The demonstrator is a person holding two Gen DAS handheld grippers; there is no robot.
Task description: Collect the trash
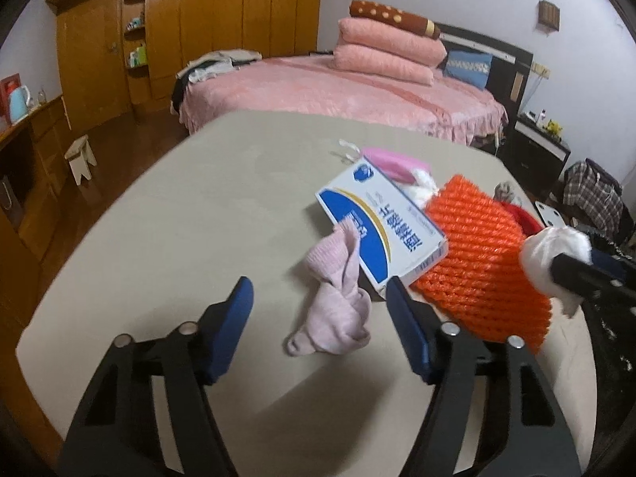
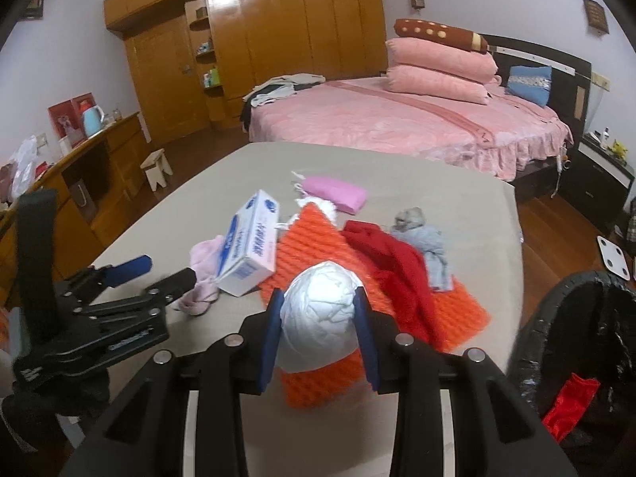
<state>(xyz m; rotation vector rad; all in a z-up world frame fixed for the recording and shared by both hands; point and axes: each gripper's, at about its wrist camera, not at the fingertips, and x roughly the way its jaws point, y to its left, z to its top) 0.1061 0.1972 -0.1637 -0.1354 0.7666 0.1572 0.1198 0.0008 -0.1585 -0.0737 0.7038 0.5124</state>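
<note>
White ball: we see a crumpled white paper ball (image 2: 320, 314) pinched between the blue pads of the right tongs (image 2: 318, 332), held above the orange mat.
Right tongs: closed on the paper ball, a pad pressing each side of it; in the left wrist view we see the same ball (image 1: 554, 256) at the right edge with one dark finger across it.
Left tongs: the left tongs (image 1: 320, 298) stand about half open over the desk, nothing gripped; the pink sock lies between the two blue pads without being pressed, and the right pad sits just beside the corner of the box.
Pink sock: a pale pink sock (image 1: 338, 302), twisted and lying flat on the desk, its upper end touching the box.
Box: a blue and white carton (image 1: 381, 226) lies tilted, one edge resting on the orange mat.
Orange mat: a ribbed orange foam mat (image 1: 481, 254) lies flat on the desk, under the box edge and under the red cloth.
Red cloth: we see a red garment (image 2: 391, 262) draped across the mat, with a grey-blue sock (image 2: 431, 246) just beside it.
Pink pouch: a folded pink pouch (image 2: 334, 192) lies farther back, near a small white wad.
Desk: a beige desk (image 1: 198, 218) carries all of this.
Bin: a black-lined bin (image 2: 572, 353) stands at the right of the desk, a red scrap inside.
</note>
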